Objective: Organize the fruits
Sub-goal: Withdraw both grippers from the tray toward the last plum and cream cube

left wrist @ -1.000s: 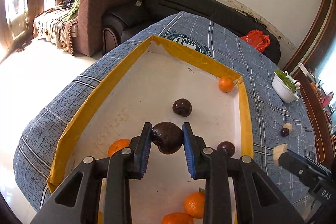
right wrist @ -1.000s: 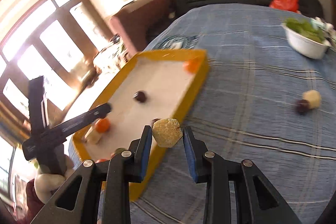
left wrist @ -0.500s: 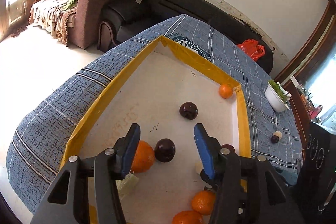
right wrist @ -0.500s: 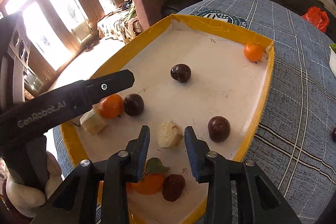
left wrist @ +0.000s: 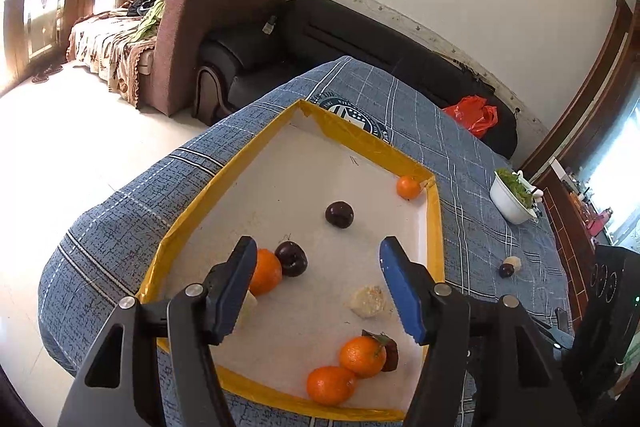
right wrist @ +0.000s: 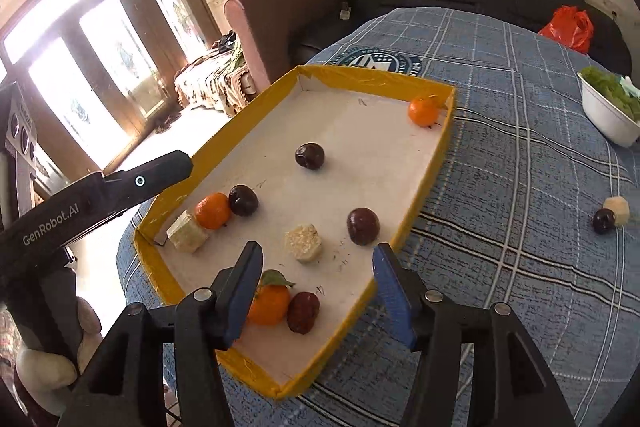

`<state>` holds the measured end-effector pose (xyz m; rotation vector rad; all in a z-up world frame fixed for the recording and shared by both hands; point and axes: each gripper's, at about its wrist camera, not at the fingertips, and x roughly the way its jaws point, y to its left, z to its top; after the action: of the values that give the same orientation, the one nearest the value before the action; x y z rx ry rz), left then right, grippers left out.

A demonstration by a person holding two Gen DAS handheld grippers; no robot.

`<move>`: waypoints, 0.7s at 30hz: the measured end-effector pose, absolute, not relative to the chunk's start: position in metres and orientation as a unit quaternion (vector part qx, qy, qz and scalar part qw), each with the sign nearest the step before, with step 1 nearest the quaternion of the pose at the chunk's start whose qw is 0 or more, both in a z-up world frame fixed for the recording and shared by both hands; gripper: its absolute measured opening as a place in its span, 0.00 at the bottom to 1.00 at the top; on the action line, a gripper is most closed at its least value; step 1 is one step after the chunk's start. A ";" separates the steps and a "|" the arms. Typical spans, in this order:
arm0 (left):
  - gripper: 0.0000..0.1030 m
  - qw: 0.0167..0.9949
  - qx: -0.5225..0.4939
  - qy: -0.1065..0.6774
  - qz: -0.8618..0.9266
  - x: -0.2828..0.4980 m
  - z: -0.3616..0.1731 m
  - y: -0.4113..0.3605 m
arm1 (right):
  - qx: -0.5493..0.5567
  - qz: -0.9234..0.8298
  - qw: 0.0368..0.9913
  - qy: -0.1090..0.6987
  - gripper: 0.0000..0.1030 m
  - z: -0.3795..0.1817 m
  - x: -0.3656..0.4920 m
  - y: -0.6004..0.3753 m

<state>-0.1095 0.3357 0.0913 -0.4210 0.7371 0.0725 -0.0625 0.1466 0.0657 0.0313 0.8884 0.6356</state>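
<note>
A yellow-rimmed tray [left wrist: 434, 227] with a white floor holds several oranges, dark plums and pale chunks. My left gripper [left wrist: 316, 247] hovers above it, jaws opening, nothing between them. A dark plum [left wrist: 291, 259] lies below it beside an orange [left wrist: 264, 271]. My right gripper [right wrist: 318, 251] hangs over the tray's near end [right wrist: 416, 211], jaws opening and empty. A pale chunk [right wrist: 303, 243] rests on the floor just beyond its fingertips, with a plum [right wrist: 363, 225] to the right. A dark fruit [right wrist: 604, 221] and a pale chunk [right wrist: 617, 211] lie on the cloth outside.
The tray sits on a blue checked cloth [right wrist: 520, 147] over a table. A white bowl of greens [right wrist: 608, 119] stands at the far right, with a red bag [right wrist: 568, 27] behind it. Sofas [left wrist: 248, 39] stand past the far edge. One left finger [right wrist: 120, 183] crosses the right view.
The left gripper let go of the dark plum, the right one of the pale chunk; both now lie in the tray. Both grippers drew back and their jaws spread.
</note>
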 end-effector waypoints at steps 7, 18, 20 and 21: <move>0.81 0.919 -0.153 0.362 0.007 -0.123 0.110 0.264 | 0.087 0.268 0.865 0.415 0.62 0.064 -0.083 0.082; 0.82 0.944 -0.019 0.330 -0.006 -0.150 0.137 0.157 | 0.144 0.202 0.888 0.388 0.64 0.067 -0.114 -0.021; 0.82 0.944 -0.009 0.329 -0.011 -0.153 0.139 0.147 | 0.152 0.192 0.892 0.381 0.65 0.068 -0.119 -0.034; 0.82 0.944 -0.007 0.329 -0.013 -0.153 0.140 0.144 | 0.157 0.187 0.893 0.377 0.65 0.069 -0.122 -0.041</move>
<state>-0.1535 0.1435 0.1401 -0.0146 0.6705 -0.0275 -0.1220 -0.0407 0.0689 0.3265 0.7822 0.3880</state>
